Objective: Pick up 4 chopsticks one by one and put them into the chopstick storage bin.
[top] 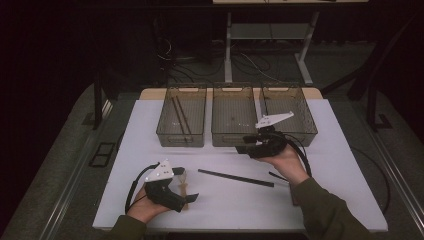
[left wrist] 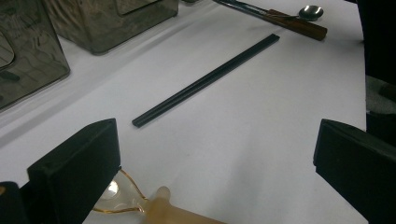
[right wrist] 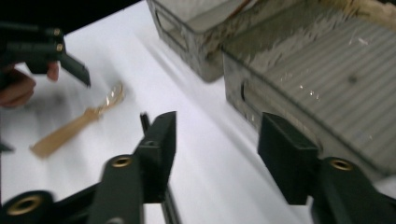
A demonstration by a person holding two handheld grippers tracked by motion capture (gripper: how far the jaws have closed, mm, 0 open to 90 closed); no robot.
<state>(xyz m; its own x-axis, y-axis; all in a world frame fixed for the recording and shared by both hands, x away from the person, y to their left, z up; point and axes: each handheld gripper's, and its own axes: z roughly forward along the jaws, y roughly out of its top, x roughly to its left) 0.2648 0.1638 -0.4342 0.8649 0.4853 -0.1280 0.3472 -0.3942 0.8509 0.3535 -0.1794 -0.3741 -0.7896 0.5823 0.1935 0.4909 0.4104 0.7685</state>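
Black chopsticks (top: pixel 235 178) lie at table centre, near the three bins (top: pixel 235 120). Right gripper (top: pixel 250 147), released and empty, approaches; left gripper (top: pixel 187 192), released, straddles the amber spoon (top: pixel 185 187). Next: descend, clamp

Three clear bins (top: pixel 233 120) are lined up at the table's (top: pixel 340 165) far edge; a metal spoon (left wrist: pixel 306 14) is seen beyond.

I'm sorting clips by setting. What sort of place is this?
Probably a lab or recording workspace, not a home: a white table bearing three identical bins, handheld grippers with trailing cables, loose wiring on the floor, dark surroundings.
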